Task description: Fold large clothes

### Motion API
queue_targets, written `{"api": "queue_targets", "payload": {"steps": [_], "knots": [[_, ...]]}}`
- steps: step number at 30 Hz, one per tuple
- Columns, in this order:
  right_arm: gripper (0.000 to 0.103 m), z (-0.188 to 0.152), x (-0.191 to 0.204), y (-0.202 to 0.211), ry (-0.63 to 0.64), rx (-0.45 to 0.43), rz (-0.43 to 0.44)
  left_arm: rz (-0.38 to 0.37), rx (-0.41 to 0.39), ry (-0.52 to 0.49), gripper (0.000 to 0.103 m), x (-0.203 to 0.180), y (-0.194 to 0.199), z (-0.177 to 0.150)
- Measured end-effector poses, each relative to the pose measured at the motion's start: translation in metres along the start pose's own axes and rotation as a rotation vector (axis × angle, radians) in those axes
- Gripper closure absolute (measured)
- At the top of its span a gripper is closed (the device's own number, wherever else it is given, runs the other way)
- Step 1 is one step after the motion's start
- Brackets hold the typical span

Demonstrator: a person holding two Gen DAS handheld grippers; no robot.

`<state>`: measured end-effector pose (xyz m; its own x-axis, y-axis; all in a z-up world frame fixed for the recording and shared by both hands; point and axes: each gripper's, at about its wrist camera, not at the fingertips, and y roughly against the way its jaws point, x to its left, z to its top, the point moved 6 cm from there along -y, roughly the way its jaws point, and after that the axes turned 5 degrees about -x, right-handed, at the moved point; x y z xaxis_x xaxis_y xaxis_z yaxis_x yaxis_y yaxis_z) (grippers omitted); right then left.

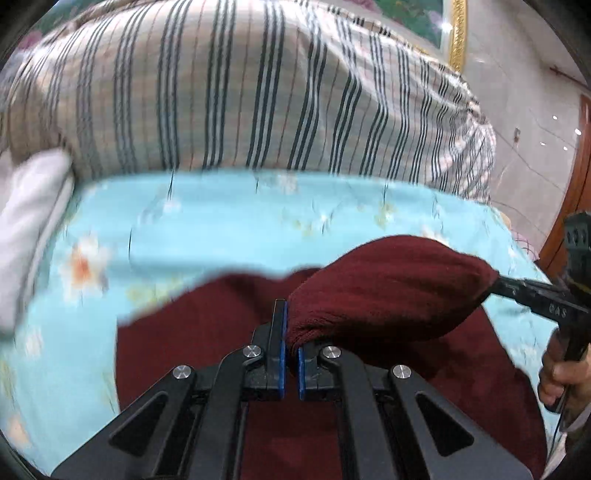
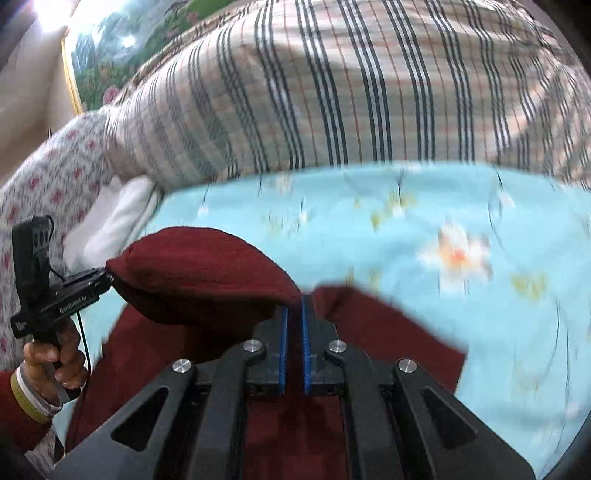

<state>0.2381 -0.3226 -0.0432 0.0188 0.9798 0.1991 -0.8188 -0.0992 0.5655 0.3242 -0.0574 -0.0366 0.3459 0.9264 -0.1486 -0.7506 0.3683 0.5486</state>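
A dark red knit garment lies on a light-blue floral bedsheet, and a fold of it is lifted and stretched between both grippers. My left gripper is shut on one end of that fold, with cloth pinched between its blue pads. My right gripper grips the other end at the right of the left wrist view. In the right wrist view the right gripper is shut on the red garment. There the left gripper pinches the far end, held by a hand.
A bulky striped plaid quilt is piled along the far side of the bed. A white cloth lies at its left end, beside a floral-print blanket. A gold-framed picture hangs on the wall, and wooden trim stands at the right.
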Motion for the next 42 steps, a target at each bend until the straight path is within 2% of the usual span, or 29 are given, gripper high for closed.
{"api": "queue_targets", "payload": {"steps": [4,6,10,11,13,14,15,17,19,22,24,26,29,34,35,36,37,38,39,40,42], "knots": [[0.097,-0.051,0.003,0.003,0.014,0.055,-0.043,0.035,0.034,0.013,0.1,-0.006,0.004,-0.05],[0.097,-0.065,0.003,0.003,-0.002,0.073,-0.051,0.024,0.051,0.03,0.1,-0.008,0.012,-0.068],[0.096,-0.071,0.002,0.01,-0.021,0.077,-0.048,-0.011,0.068,0.035,0.096,-0.014,0.026,-0.085],[0.096,-0.073,0.002,0.011,-0.029,0.089,-0.047,-0.018,0.086,0.037,0.093,-0.015,0.03,-0.092],[0.082,-0.082,0.0,0.012,-0.068,0.127,-0.049,-0.027,0.107,0.052,0.089,-0.013,0.037,-0.098],[0.079,-0.086,-0.002,0.017,-0.087,0.129,-0.052,-0.041,0.122,0.071,0.084,-0.011,0.044,-0.105],[0.076,-0.09,-0.004,0.023,-0.109,0.126,-0.049,-0.051,0.136,0.088,0.068,-0.009,0.046,-0.106],[0.07,-0.096,-0.008,0.032,-0.156,0.13,-0.028,-0.08,0.156,0.154,0.056,-0.001,0.057,-0.113],[0.066,-0.1,-0.009,0.041,-0.224,0.123,0.018,-0.139,0.169,0.232,0.054,0.006,0.066,-0.119],[0.066,-0.102,-0.01,0.044,-0.341,0.115,0.116,-0.254,0.192,0.406,0.047,0.015,0.068,-0.12],[0.065,-0.098,-0.011,0.042,-0.387,0.105,0.145,-0.305,0.201,0.484,0.044,0.019,0.063,-0.116],[0.064,-0.092,-0.012,0.037,-0.416,0.095,0.148,-0.321,0.212,0.522,0.039,0.021,0.056,-0.11],[0.057,-0.083,-0.015,0.029,-0.431,0.083,0.115,-0.292,0.219,0.51,0.036,0.021,0.045,-0.098],[0.057,-0.084,-0.018,0.001,-0.467,0.131,0.107,-0.246,0.254,0.471,0.038,0.018,0.021,-0.091],[0.057,-0.086,-0.018,-0.003,-0.468,0.143,0.101,-0.233,0.265,0.444,0.043,0.015,0.015,-0.092],[0.057,-0.088,-0.017,-0.009,-0.467,0.161,0.094,-0.223,0.271,0.423,0.053,0.013,0.011,-0.092],[0.061,-0.089,-0.017,-0.011,-0.465,0.168,0.09,-0.209,0.283,0.383,0.059,0.009,0.007,-0.093],[0.067,-0.089,-0.017,-0.013,-0.462,0.172,0.081,-0.202,0.294,0.356,0.075,0.006,0.004,-0.094],[0.088,-0.089,-0.017,-0.013,-0.46,0.177,0.079,-0.196,0.299,0.327,0.088,0.002,0.001,-0.095],[0.092,-0.087,-0.016,-0.01,-0.464,0.167,0.092,-0.189,0.295,0.301,0.092,-0.001,0.002,-0.095],[0.093,-0.076,-0.01,0.006,-0.445,0.097,0.116,-0.16,0.261,0.252,0.093,-0.004,0.009,-0.092]]}}
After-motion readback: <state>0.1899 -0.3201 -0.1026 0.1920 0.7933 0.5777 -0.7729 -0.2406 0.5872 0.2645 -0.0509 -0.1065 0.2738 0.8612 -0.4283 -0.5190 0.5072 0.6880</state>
